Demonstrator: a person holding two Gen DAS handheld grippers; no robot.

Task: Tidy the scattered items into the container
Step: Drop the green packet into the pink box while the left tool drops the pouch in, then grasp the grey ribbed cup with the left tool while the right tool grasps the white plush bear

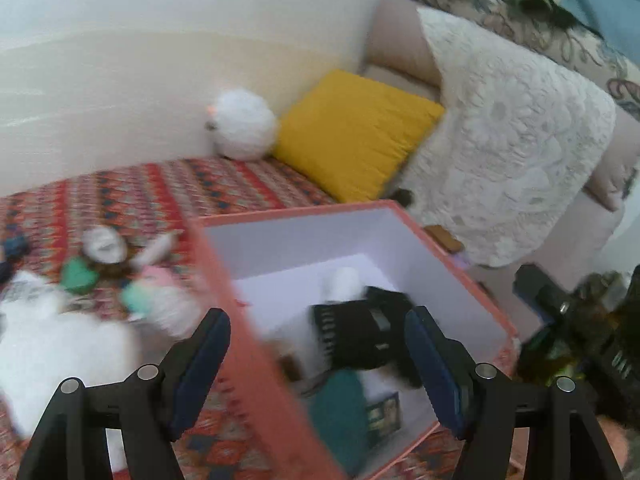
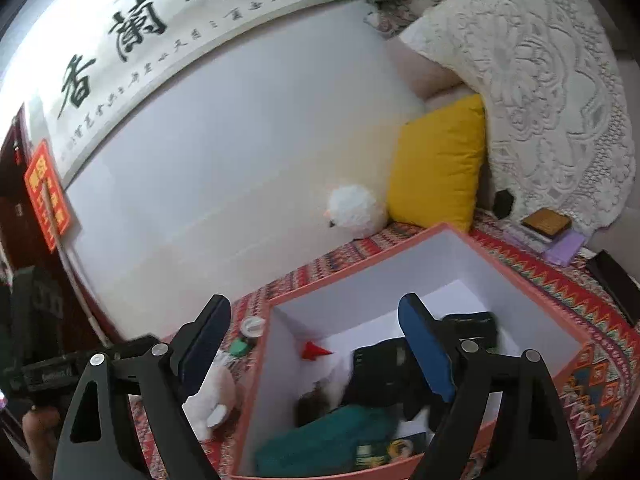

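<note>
both grippers (image 1: 318, 364) (image 2: 316, 354) (spread wide) over box (image 2: 472, 258)

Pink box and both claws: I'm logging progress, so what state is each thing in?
Pink box: open, no lid, partly filled.
Left claw: open, empty, over the box wall.
Right claw: open, empty, over the box.
White plush: outside the box, on the patterned cover.

Soft even daylight, heavy motion blur in left view, fisheye-bent edges, dark corner vignetting
</note>
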